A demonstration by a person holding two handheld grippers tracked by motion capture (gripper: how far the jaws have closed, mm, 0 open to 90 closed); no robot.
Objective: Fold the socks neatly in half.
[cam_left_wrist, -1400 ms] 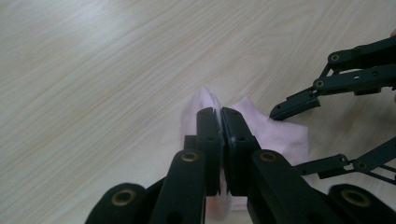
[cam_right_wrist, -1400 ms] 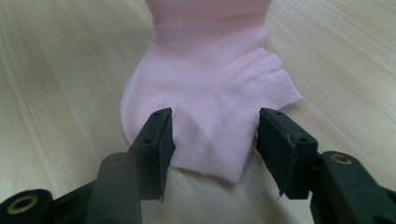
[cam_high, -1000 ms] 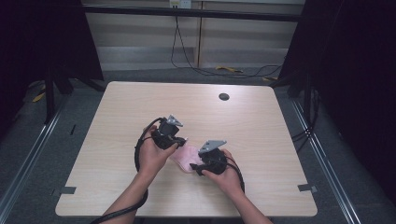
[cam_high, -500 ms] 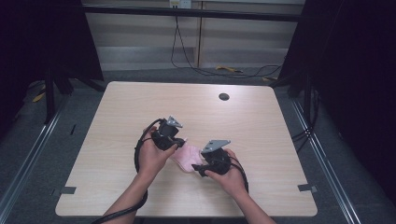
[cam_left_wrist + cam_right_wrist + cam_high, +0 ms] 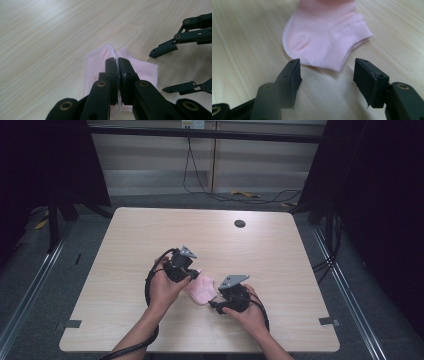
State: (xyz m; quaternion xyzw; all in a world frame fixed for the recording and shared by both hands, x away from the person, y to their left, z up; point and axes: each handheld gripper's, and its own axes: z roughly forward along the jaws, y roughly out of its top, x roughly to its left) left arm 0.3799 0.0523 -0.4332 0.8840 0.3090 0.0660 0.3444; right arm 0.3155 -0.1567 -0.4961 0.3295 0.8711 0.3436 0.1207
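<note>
The pale wooden surface [image 5: 260,250] carries one pink sock [image 5: 202,290], lying flat toward the person's edge, well short of the dark round hole [image 5: 240,223] near the far side. The left gripper [image 5: 116,65] has its jaws clenched on a raised fold of the sock. The right gripper [image 5: 325,72] sits just beside the sock's heel end, jaws spread wide and holding nothing, the cuff edge lying just beyond them. This looks like a folding or straightening step. Next, the right jaws likely need to ease forward and close on that near edge.
</note>
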